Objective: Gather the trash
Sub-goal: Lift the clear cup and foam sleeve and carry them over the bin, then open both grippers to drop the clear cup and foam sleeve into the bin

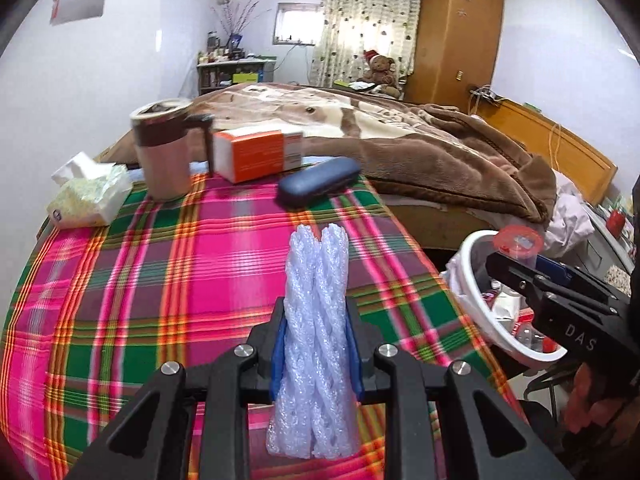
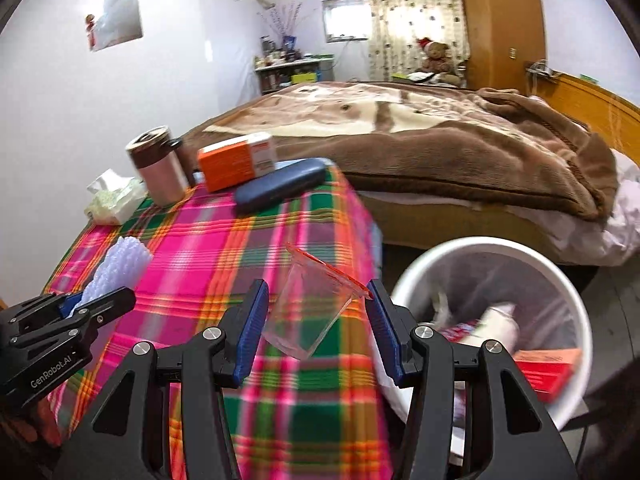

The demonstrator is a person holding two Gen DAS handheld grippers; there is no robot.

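Observation:
In the left wrist view my left gripper (image 1: 316,308) is shut on a folded piece of white foam netting (image 1: 316,280), which stands upright between the blue pads above the plaid table (image 1: 200,272). The same gripper (image 2: 100,300) and foam netting (image 2: 124,260) show at the left of the right wrist view. My right gripper (image 2: 316,286) holds a clear plastic cup (image 2: 316,312) with a red rim, tilted between its pads over the table's right edge. That cup (image 1: 518,242) also sits at the right gripper (image 1: 516,276) tip. A white trash bin (image 2: 492,246) with a liner stands just right of it.
At the table's far end stand a steel mug (image 1: 162,152), an orange box (image 1: 256,154), a dark glasses case (image 1: 318,186) and a tissue pack (image 1: 88,196). Behind it is a bed with a brown blanket (image 1: 400,140). The bin (image 1: 476,304) holds several bits of trash.

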